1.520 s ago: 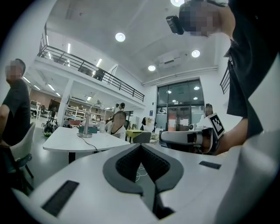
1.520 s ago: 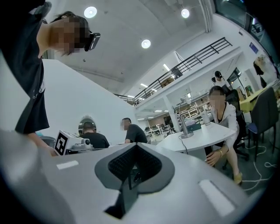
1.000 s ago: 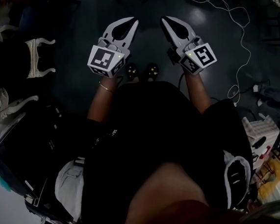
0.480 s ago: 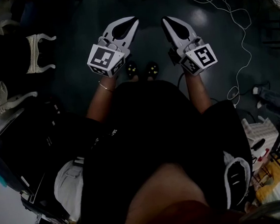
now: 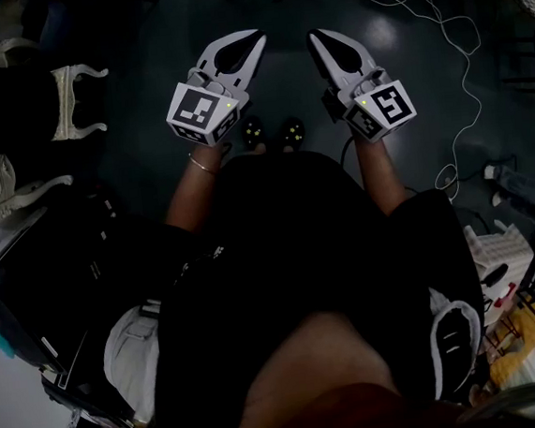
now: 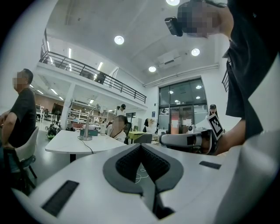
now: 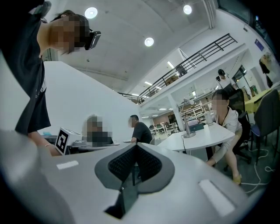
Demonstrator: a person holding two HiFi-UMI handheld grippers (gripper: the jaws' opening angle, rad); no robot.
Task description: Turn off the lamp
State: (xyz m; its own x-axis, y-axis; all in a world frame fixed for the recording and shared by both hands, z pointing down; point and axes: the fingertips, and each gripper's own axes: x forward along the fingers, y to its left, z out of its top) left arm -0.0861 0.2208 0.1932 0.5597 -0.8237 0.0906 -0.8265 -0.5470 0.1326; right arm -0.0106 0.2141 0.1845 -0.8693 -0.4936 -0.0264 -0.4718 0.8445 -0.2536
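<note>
I hold both grippers side by side in front of my body, pointing level over the dark floor. My left gripper [image 5: 257,37] has its jaws together with nothing between them; in its own view the tips [image 6: 141,146] meet. My right gripper [image 5: 313,37] is shut and empty too, tips [image 7: 134,146] closed. A thin-stemmed desk lamp [image 6: 86,127] stands far off on a white table [image 6: 65,144]. The right gripper view shows the same lamp [image 7: 188,127] on that table [image 7: 205,136]. Neither gripper is near it.
A white cable [image 5: 460,58] snakes over the floor ahead right. White chair frames [image 5: 73,105] and a black bag [image 5: 60,304] lie at my left, and clutter [image 5: 528,277] at my right. Seated people [image 6: 19,113] [image 7: 225,118] are around the tables.
</note>
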